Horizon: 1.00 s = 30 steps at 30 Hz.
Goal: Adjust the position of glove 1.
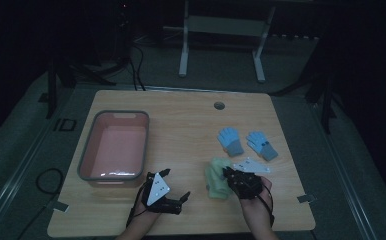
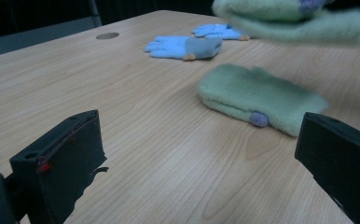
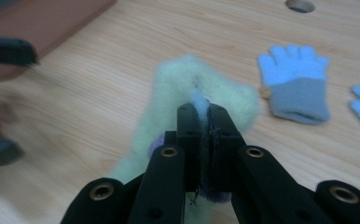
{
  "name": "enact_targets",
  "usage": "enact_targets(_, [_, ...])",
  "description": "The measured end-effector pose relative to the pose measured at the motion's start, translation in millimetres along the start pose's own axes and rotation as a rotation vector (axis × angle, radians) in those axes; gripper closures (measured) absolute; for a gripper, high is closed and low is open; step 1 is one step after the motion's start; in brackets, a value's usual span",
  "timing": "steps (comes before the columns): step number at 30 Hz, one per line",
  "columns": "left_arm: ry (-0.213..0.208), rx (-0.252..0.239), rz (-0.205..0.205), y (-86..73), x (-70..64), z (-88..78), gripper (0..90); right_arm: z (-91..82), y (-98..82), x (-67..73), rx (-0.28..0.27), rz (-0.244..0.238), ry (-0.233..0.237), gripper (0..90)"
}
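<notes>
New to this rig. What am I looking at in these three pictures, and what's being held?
No robot arm here: a person holds a two-jaw gripper in each hand. The high view looks down on the wooden table; each of the other two views comes from a camera riding on one gripper, looking along its black jaws. On the table lie a pink bin, two blue gloves and a green mitten. The right gripper is shut on a second green mitten, lifted above the table in the left gripper view. The left gripper is open and holds nothing.
</notes>
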<state>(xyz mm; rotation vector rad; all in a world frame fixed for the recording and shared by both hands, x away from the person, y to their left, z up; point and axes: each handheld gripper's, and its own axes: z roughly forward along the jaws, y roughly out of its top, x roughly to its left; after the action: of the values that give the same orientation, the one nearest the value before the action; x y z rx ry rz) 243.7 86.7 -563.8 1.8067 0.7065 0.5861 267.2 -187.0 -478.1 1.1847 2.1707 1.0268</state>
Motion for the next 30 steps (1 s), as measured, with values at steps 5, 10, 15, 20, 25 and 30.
enact_targets(5, [0.001,-0.003,-0.004,-0.1,0.0,0.0,1.4,8.4,-4.7,5.0,0.03,-0.01,-0.003,85.2])
enact_targets(10, [-0.001,0.0,0.0,0.0,-0.3,0.2,1.4,15.9,-9.1,4.4,0.065,0.018,0.022,84.9])
enact_targets(15, [0.0,-0.002,0.0,-0.1,-0.2,-0.1,1.4,28.8,-19.9,10.0,0.117,-0.024,0.005,84.4])
enact_targets(20, [-0.001,-0.001,0.0,0.0,-0.3,0.2,1.4,36.7,-25.8,12.5,0.122,-0.012,0.007,83.5])
enact_targets(25, [-0.002,-0.002,0.003,0.0,-0.3,0.1,1.4,33.5,-19.5,12.9,0.099,-0.018,0.003,83.6])
enact_targets(30, [-0.002,-0.001,0.002,0.0,-0.3,0.1,1.4,35.9,-17.8,10.8,0.101,-0.007,0.005,83.5])
